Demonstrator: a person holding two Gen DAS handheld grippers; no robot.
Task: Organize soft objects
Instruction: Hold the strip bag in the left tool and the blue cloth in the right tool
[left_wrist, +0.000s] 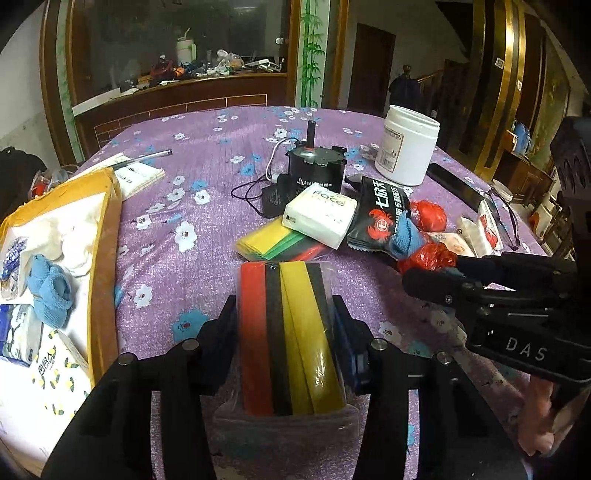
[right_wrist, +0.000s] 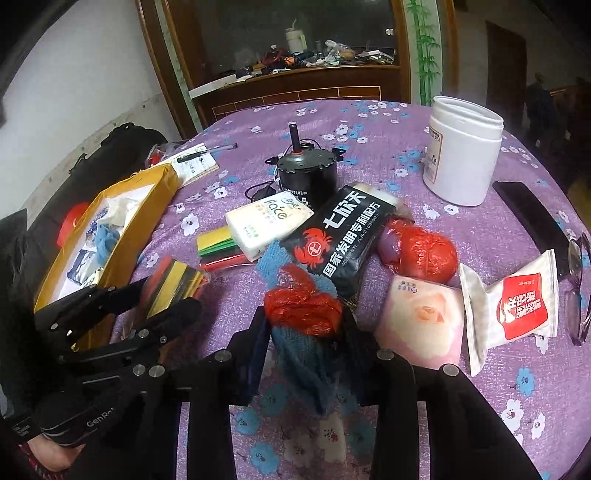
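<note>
A clear-wrapped pack of red, black and yellow flat strips (left_wrist: 291, 332) is clamped between the fingers of the left gripper (left_wrist: 284, 325), held above the purple flowered tablecloth (left_wrist: 177, 280) just beside the yellow-walled cardboard box (left_wrist: 107, 236). A blue knitted cloth with a crumpled red plastic bag (right_wrist: 303, 310) on it is pinched by the right gripper (right_wrist: 304, 328), closed tight. Just ahead lie a black crab-logo pouch (right_wrist: 343, 236), a white tissue pack (right_wrist: 269, 221) and a second strip pack (right_wrist: 218, 243).
</note>
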